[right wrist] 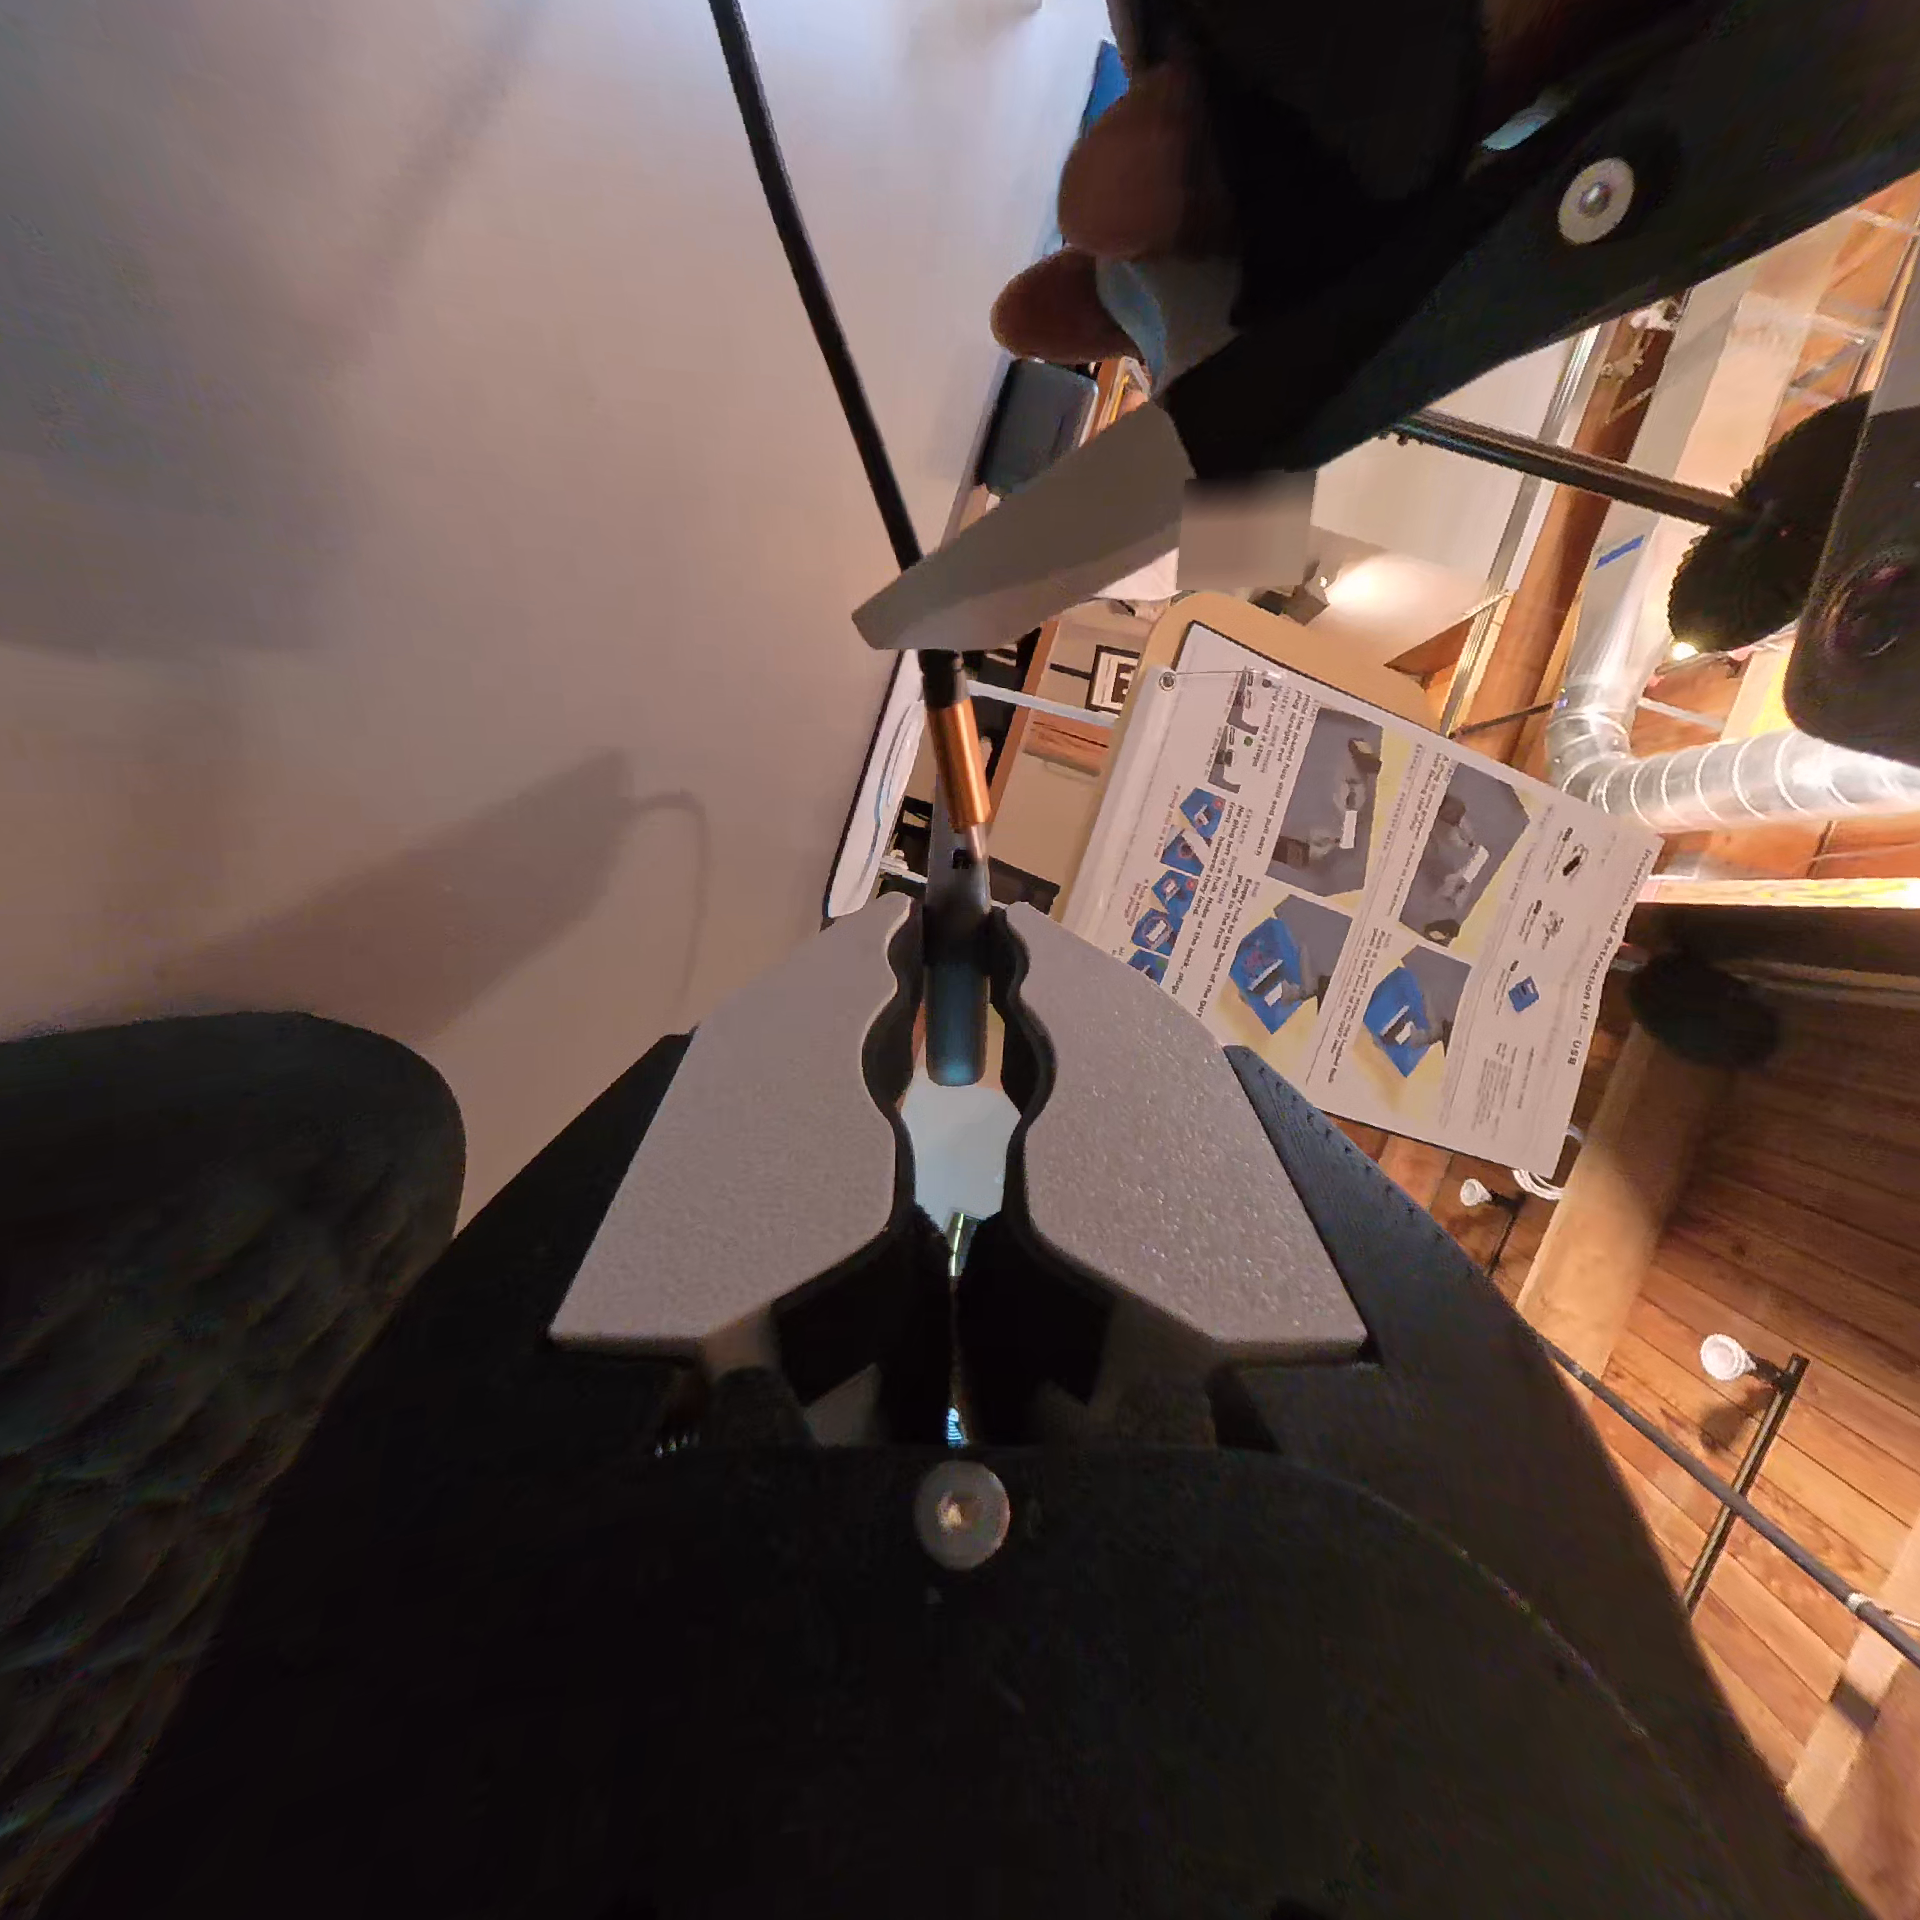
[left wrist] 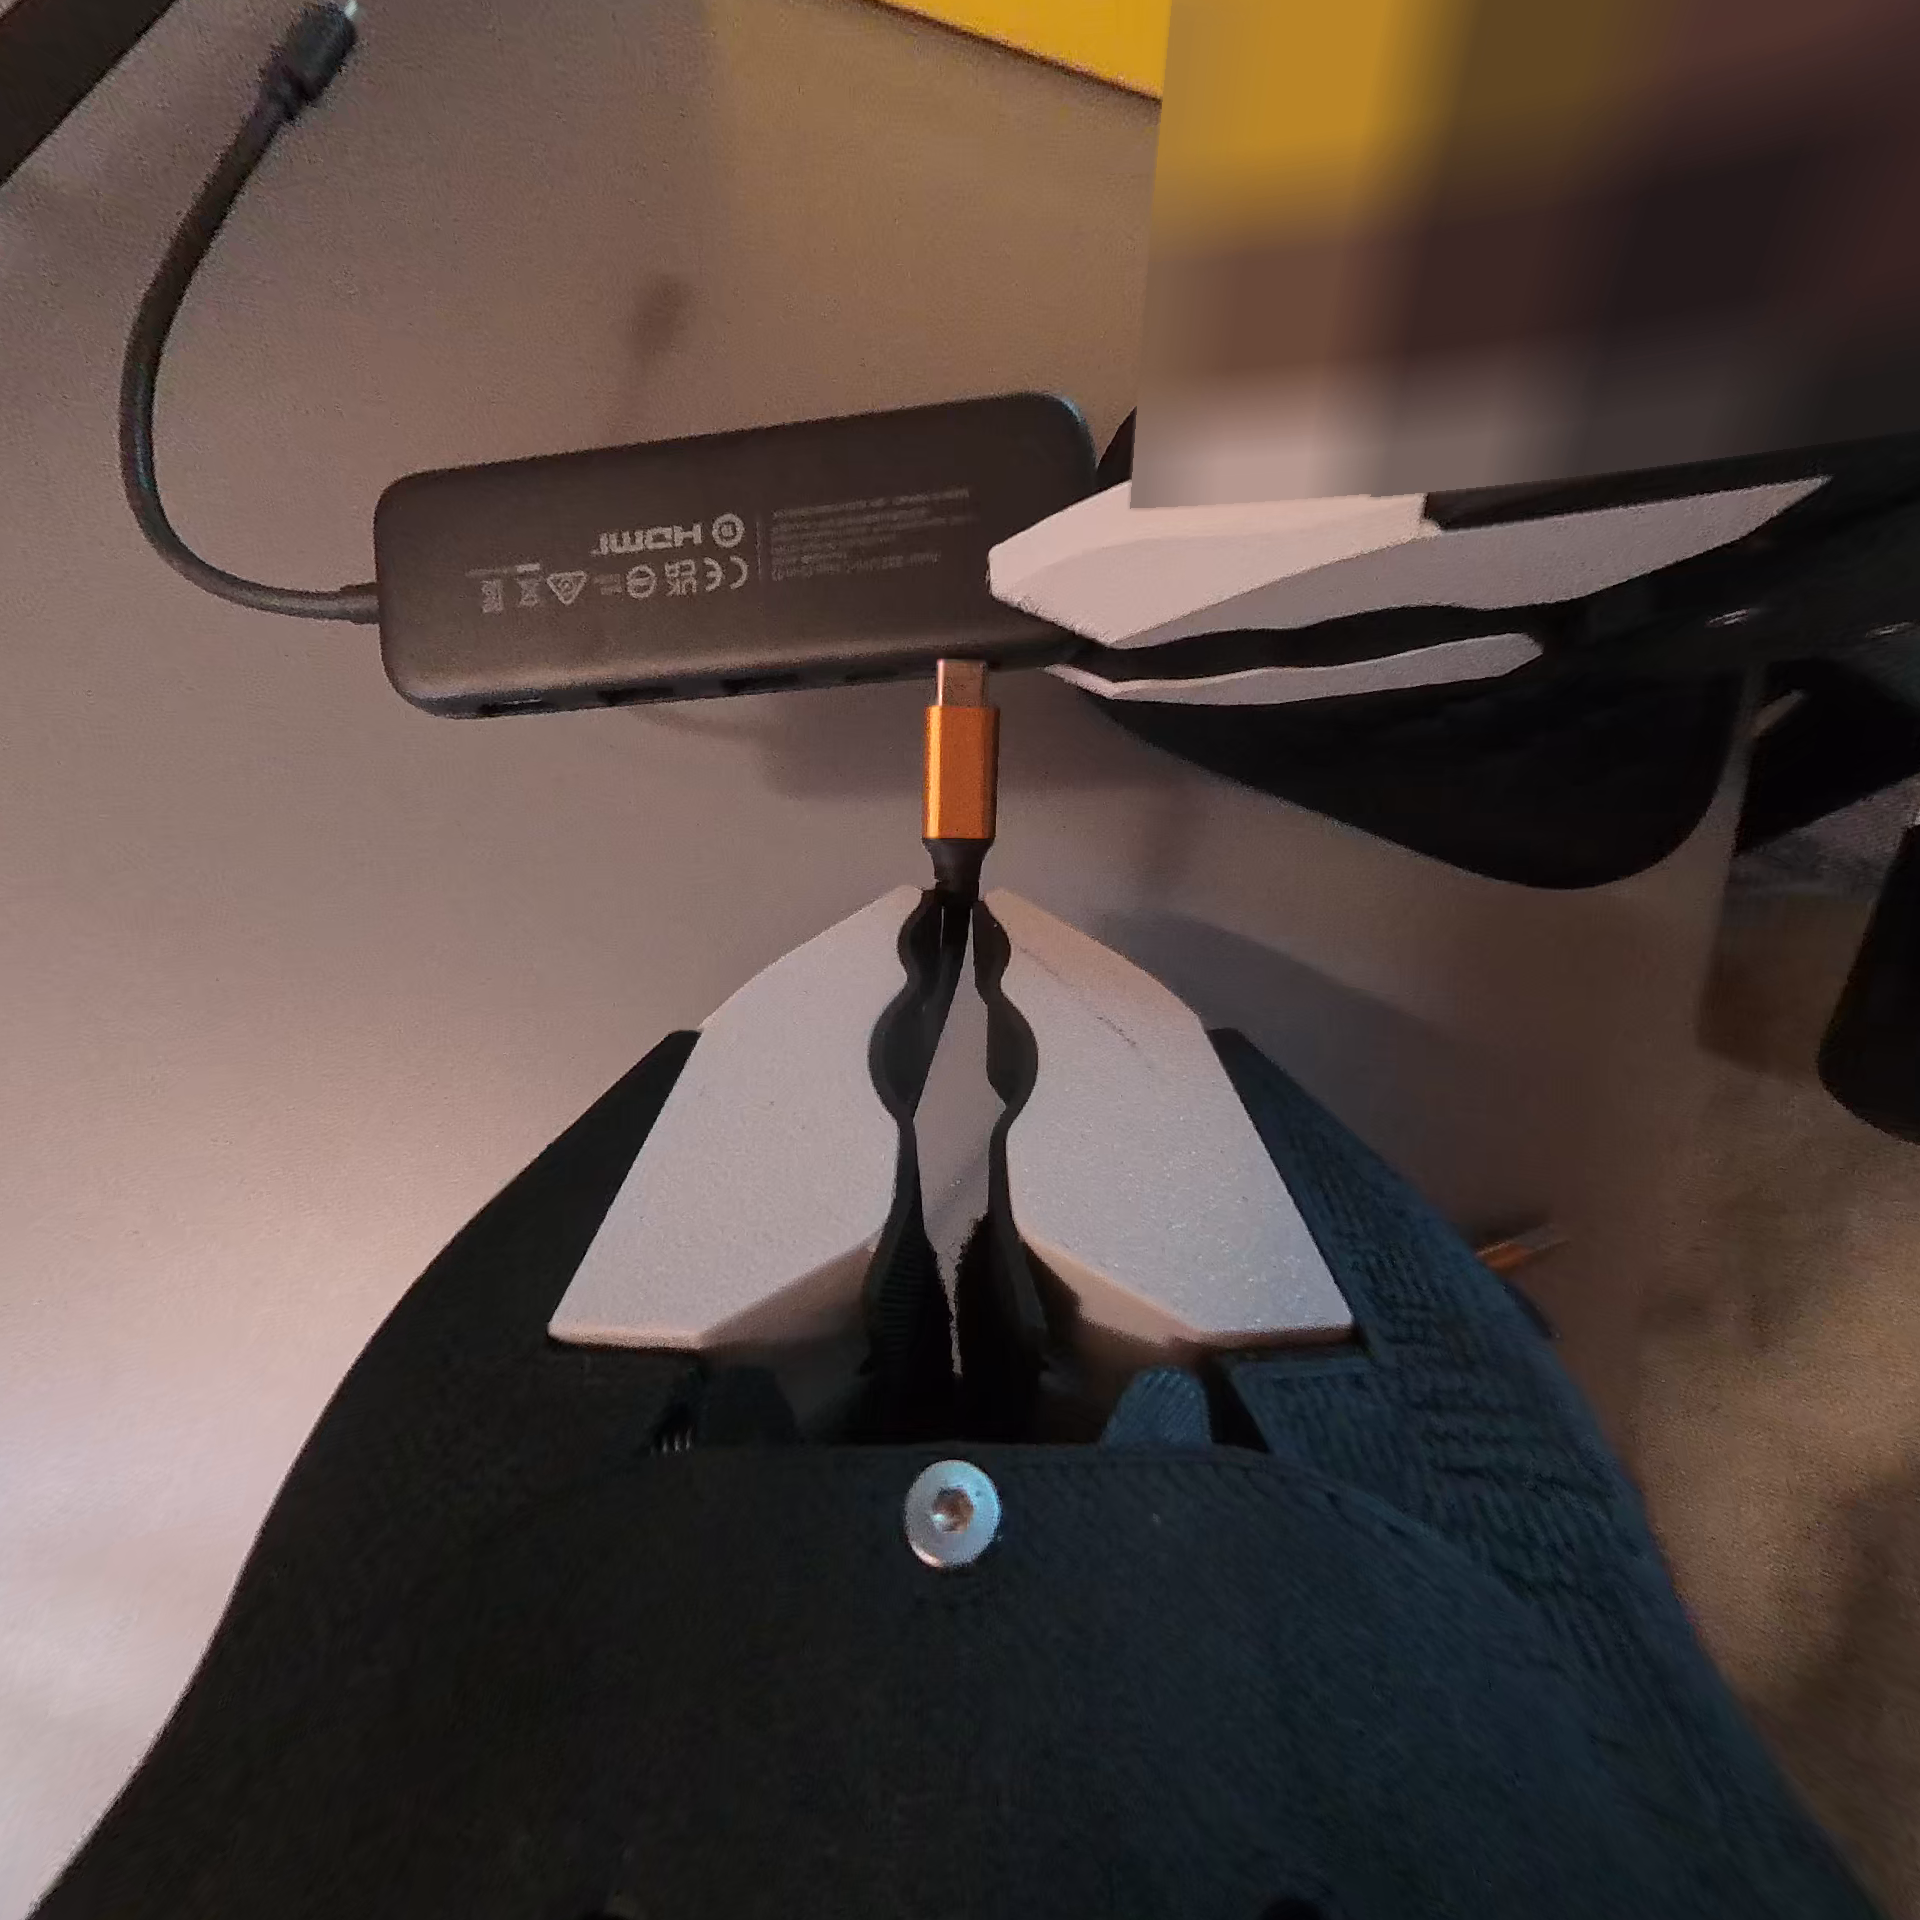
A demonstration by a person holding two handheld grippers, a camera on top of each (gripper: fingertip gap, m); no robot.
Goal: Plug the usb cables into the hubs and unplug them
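My left claw [left wrist: 951, 904] pinches the cable behind the orange USB plug [left wrist: 958, 771], whose tip meets the dark hub [left wrist: 727, 540] at frame centre. My right claw [right wrist: 961, 920] clamps the hub's end.

Pale table [left wrist: 312, 935], wooden plank floor [right wrist: 1714, 1247], silver duct [right wrist: 1714, 774], yellow strip [left wrist: 1039, 31].

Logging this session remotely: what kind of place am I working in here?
Probably a workshop or lab bench set up for a USB plugging exercise: a pale table, a printed instruction sheet with photos propped beside it, and bare wooden beams and a metal duct behind.
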